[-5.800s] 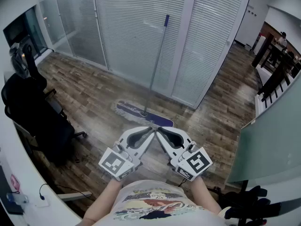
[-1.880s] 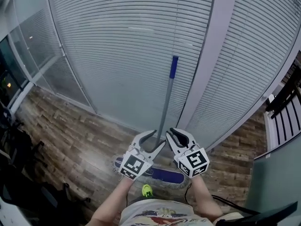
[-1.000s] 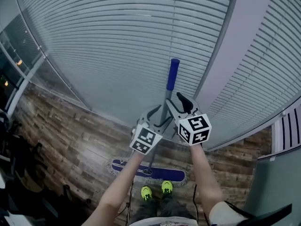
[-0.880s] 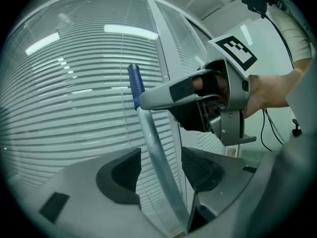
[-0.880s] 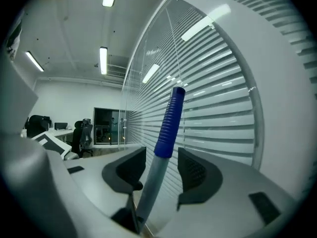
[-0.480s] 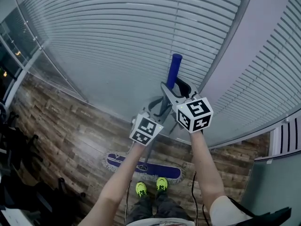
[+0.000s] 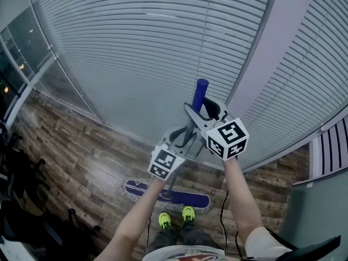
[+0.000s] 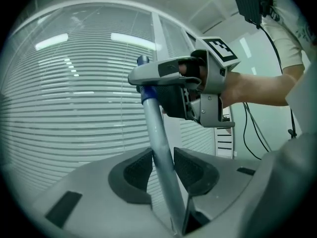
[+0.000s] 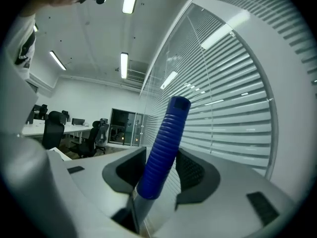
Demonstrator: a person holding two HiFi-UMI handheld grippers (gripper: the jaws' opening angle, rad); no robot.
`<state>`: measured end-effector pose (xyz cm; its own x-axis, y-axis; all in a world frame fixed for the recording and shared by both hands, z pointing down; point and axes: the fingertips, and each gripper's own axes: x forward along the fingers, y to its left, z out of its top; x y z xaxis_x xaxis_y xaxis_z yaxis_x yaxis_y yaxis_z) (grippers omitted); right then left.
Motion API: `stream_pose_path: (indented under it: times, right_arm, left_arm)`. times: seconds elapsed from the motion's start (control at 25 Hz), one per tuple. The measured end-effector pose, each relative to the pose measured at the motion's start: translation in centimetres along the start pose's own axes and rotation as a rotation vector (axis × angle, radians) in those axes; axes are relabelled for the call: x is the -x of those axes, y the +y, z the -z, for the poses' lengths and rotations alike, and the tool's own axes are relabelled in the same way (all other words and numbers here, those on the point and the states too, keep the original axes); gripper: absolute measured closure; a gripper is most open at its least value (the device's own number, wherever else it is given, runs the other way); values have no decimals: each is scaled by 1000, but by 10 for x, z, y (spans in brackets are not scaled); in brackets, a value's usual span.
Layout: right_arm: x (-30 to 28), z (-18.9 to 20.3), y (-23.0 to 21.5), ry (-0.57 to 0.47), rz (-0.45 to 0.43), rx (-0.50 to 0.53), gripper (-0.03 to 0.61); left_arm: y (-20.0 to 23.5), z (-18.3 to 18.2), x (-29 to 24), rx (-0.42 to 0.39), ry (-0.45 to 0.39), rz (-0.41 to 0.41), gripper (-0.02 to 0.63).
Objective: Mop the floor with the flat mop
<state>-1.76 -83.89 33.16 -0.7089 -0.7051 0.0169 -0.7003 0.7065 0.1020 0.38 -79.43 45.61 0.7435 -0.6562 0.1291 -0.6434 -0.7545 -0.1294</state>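
**Both hand-held grippers on the mop pole**

Since a second ago the right hand-held gripper (image 7: 202,111) has climbed the pole (image 7: 190,125) of the flat mop (image 7: 168,194) and is now clamped on the blue grip (image 7: 200,93) at the pole's top. The left hand-held gripper (image 7: 182,134), lower on the pole, has just been closing, and its pads press on the grey shaft. The mop's base lies flat on the wood floor (image 7: 76,145) at the pole's foot, just beyond the person's green shoes (image 7: 175,217). Blinds (image 7: 136,48) stand behind the pole.
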Motion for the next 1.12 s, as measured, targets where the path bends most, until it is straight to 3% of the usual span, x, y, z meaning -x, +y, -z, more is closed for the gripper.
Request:
stream_pose_path:
  times: [0.16,0.32,0.52,0.72,0.92,1.12]
  right_arm:
    - [21,-8,29,-29,6,-42,402]
    - [52,-21,75,-90,0,-95,419]
    - [87,-35,142,-129,-34,-128,431]
    - [109,-43,196,-105,-149,-183,443]
    - [144,-60,247,-113,-191,-152,445]
    - [221,-56,295,-130,-213,-125,446]
  left_arm:
    - [-21,-9,30,-97,7,67,472]
    - [-45,-41,75,-174,-75,153,471]
    - [-82,-58,128,-123,-153,213,471]
    - [-104,-59,175,-28,-174,188,472]
    - [-140,-68,220,-45,-147,148,474]
    - [-215,-65,255,-75,-118,150,477]
